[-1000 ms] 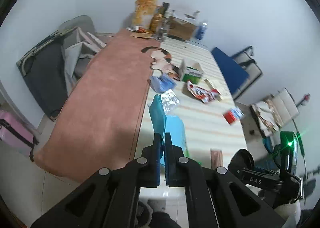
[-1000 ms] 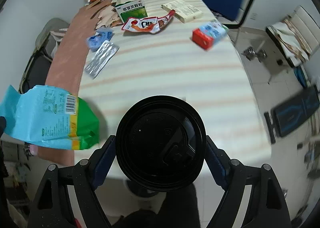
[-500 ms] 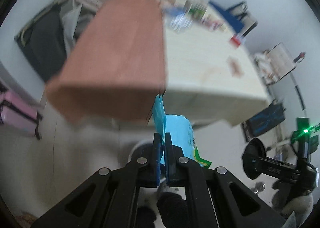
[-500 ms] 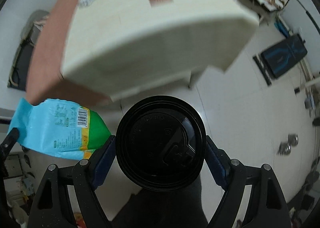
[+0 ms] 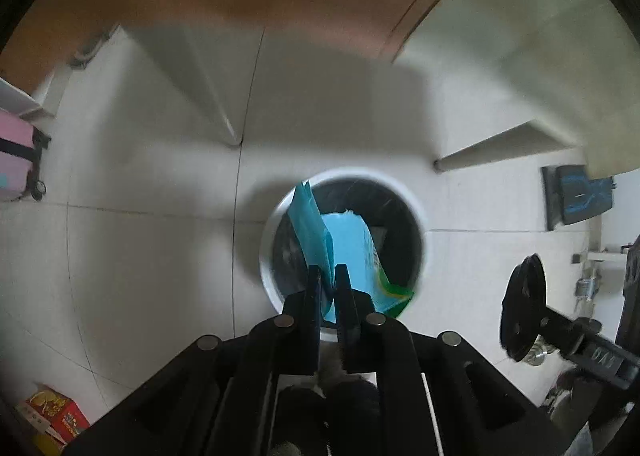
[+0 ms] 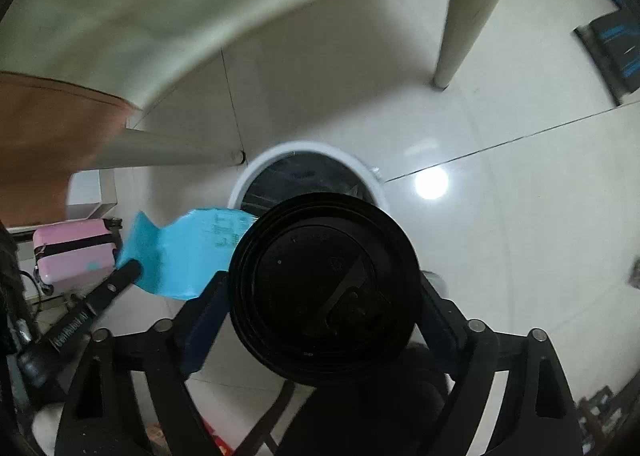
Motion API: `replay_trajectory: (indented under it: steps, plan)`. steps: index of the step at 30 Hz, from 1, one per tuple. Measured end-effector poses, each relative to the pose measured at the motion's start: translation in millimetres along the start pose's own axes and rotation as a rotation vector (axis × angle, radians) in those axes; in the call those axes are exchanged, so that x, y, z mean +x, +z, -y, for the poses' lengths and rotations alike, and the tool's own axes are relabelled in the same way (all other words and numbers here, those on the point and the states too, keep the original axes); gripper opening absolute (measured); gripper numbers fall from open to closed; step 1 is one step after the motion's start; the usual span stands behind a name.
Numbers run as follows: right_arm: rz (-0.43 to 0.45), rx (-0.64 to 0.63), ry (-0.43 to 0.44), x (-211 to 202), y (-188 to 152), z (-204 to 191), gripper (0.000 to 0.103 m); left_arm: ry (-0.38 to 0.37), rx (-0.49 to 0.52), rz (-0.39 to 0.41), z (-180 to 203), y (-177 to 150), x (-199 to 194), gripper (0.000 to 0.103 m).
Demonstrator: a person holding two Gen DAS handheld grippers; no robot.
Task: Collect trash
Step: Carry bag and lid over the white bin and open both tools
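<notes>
Now at the drop step: the crumpled light-blue plastic snack bag with a green corner (image 5: 344, 248) hangs over the mouth of the round white bin with a black liner (image 5: 416, 224) on the tiled floor, pinched by the left gripper (image 5: 327, 284), whose jaws have just begun to part. The right gripper (image 6: 322, 296) carries a black-lidded disposable cup (image 6: 324, 288) between wide jaws that have just opened further, above the bin rim. Next, probably: let both fall inside, then return to the bench for the remaining litter.
</notes>
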State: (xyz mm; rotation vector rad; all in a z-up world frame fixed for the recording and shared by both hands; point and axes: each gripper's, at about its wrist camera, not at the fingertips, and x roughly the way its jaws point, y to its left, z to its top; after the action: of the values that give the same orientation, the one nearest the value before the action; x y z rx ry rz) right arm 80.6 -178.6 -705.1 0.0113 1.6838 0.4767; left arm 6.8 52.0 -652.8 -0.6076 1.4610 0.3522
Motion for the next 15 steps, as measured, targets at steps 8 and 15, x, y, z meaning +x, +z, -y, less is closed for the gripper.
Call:
replay_trajectory:
  steps: [8, 15]
  plan:
    - [-0.056, -0.018, 0.045, 86.0, 2.5, 34.8, 0.103, 0.041, -0.008, 0.016, -3.9, -3.9, 52.3, 0.103]
    - [-0.018, -0.093, -0.162, 85.1, -6.0, 25.8, 0.103, 0.097, 0.001, 0.103, -5.9, -15.6, 46.2, 0.103]
